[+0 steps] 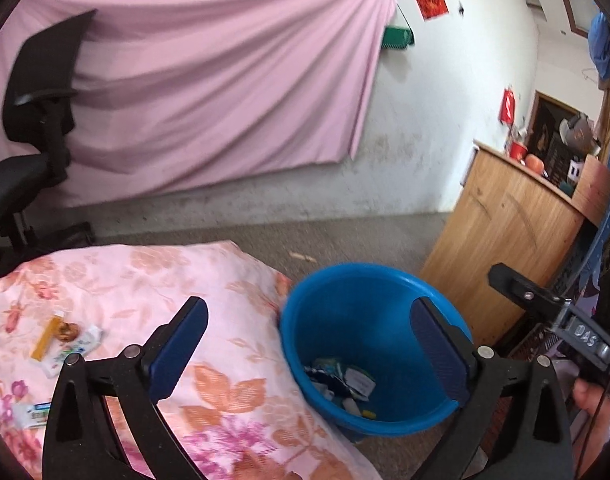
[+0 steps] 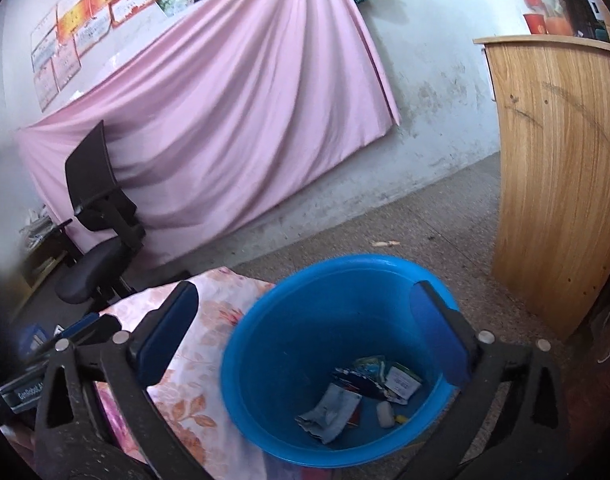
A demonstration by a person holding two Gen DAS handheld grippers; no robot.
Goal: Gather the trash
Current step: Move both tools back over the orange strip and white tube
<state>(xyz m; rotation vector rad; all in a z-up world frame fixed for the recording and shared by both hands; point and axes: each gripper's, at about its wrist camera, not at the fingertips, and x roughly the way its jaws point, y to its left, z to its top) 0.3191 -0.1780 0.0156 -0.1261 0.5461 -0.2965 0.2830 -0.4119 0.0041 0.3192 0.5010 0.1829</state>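
a blue plastic bucket (image 1: 375,346) stands on the grey floor (image 1: 345,240), touching the edge of a surface draped in a pink floral cloth (image 1: 153,280). it is round, with a smooth rolled rim, and wider at the top than at the bottom. at its bottom lies a small heap of trash (image 2: 361,394): a crumpled grey-blue wrapper (image 2: 329,412), a dark blue and red packet, a white sachet with printing, a small white lump and a bit of yellow.

more trash lies on the floral cloth, well apart from the bucket: a yellow stick wrapper (image 1: 45,338), a brown round scrap (image 1: 67,330) touching it, a white wrapper with green and blue print (image 1: 73,350) just beside them, and another white and green wrapper (image 1: 31,414) nearer the camera, partly hidden behind the gripper frame.

the left gripper (image 1: 309,350) has its two blue-padded fingers spread wide apart with nothing between them; one finger sits over the cloth, the other over the bucket's far side. the right gripper (image 2: 305,342) is likewise wide apart and empty, held above the bucket, its fingers framing the rim. in the left view part of the right gripper's black handle and a fingertip of a hand (image 1: 589,398) show at the right edge.

behind, a pink sheet (image 1: 209,80) hangs on a white wall (image 1: 445,120), a black office chair (image 2: 97,216) stands before it, and a wooden cabinet (image 2: 557,168) stands to the right of the bucket.
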